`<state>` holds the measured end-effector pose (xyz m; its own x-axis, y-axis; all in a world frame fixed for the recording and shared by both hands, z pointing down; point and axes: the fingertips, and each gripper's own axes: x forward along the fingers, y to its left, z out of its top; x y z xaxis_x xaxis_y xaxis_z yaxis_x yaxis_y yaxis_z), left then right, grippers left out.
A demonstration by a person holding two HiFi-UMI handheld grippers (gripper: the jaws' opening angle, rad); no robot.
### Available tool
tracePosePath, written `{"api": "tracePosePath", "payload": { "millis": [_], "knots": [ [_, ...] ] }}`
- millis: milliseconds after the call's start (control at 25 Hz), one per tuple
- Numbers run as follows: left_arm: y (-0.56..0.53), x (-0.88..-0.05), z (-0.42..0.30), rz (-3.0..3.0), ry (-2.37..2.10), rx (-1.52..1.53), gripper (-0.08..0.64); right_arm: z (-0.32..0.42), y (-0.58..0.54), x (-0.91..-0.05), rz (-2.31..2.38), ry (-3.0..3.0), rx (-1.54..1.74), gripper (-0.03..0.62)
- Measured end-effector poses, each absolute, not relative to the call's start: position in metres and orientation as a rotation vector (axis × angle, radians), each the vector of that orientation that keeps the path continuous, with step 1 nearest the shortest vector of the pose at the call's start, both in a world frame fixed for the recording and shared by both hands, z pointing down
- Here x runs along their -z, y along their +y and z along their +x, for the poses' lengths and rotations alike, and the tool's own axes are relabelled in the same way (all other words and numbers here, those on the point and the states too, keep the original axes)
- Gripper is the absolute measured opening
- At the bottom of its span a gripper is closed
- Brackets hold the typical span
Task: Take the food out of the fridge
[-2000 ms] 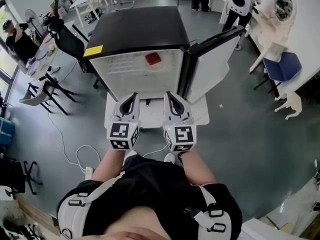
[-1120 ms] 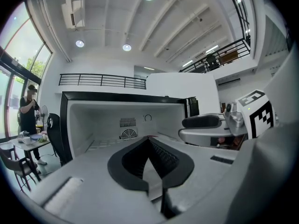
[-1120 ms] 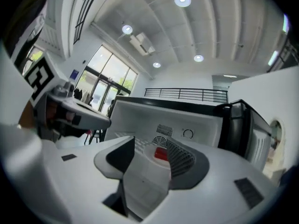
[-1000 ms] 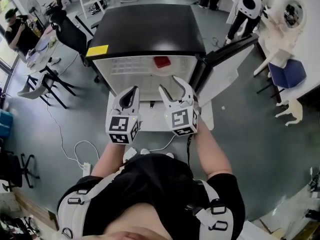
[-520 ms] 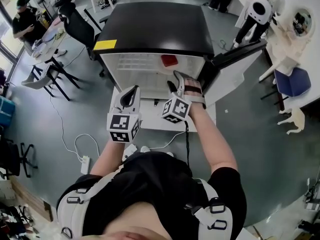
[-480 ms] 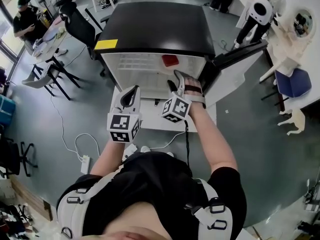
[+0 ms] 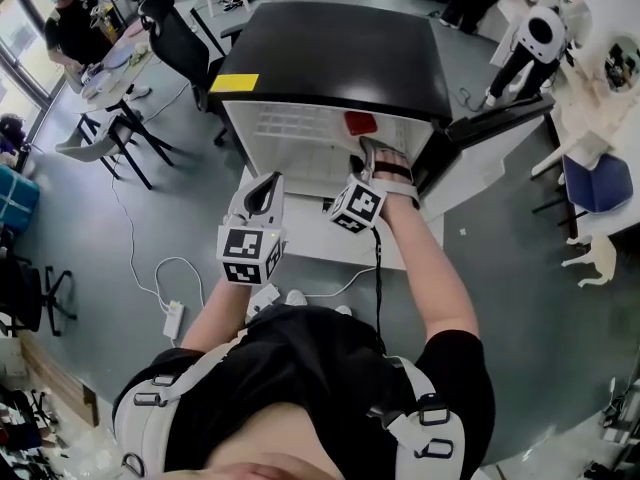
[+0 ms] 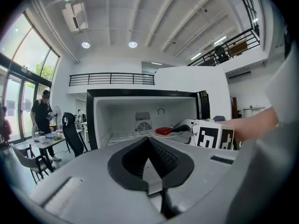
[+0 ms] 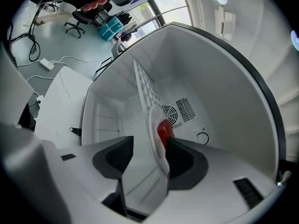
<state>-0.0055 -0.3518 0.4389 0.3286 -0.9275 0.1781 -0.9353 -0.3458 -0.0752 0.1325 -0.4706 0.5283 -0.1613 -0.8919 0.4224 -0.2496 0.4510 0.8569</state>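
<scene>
A small fridge (image 7: 330, 53) with a black top stands open in front of me. On its wire shelf lies a white plate (image 9: 155, 139) with a red piece of food (image 7: 359, 124). My right gripper (image 7: 378, 158) reaches into the fridge, rolled on its side. Its jaws stand open with the plate's rim between them, close to one jaw and apart from the other. The left gripper view shows the red food (image 8: 164, 131) just beyond the right gripper (image 8: 184, 125). My left gripper (image 7: 262, 190) hangs shut and holds nothing, outside the fridge at its lower left.
The fridge door (image 7: 490, 138) swings open to the right. A white board (image 7: 330, 243) lies on the floor under the fridge front. Chairs and a table (image 7: 170, 38) stand at the left, with a person (image 7: 75, 33) beyond. A cable (image 7: 150, 278) trails on the floor.
My right gripper has gone forward into the fridge, rolled onto its side and come around the plate's rim. The left gripper has drifted only a little.
</scene>
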Motion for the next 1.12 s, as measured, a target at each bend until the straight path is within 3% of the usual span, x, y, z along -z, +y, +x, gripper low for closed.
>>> {"api": "tracePosePath", "payload": {
  "millis": [160,280,440,1120],
  "knots": [
    [-0.352,-0.442,-0.011,2.516,-1.778,-0.304,0.003,0.133,-0.477,-0.529,1.007,-1.636,0.794,0.204],
    [-0.353,-0.442,-0.013,2.516,-1.778,-0.301,0.003,0.134,-0.477,-0.522,1.031,-1.606,0.840,0.069],
    [-0.354,-0.444,-0.011,2.524,-1.764,-0.302,0.003,0.133,-0.473,-0.520,1.004,-1.596,0.876,0.038],
    [-0.357,-0.446,0.011,2.582,-1.687,-0.304,0.003,0.137,-0.420,-0.505,0.980,-1.614,1.111,0.029]
  ]
}}
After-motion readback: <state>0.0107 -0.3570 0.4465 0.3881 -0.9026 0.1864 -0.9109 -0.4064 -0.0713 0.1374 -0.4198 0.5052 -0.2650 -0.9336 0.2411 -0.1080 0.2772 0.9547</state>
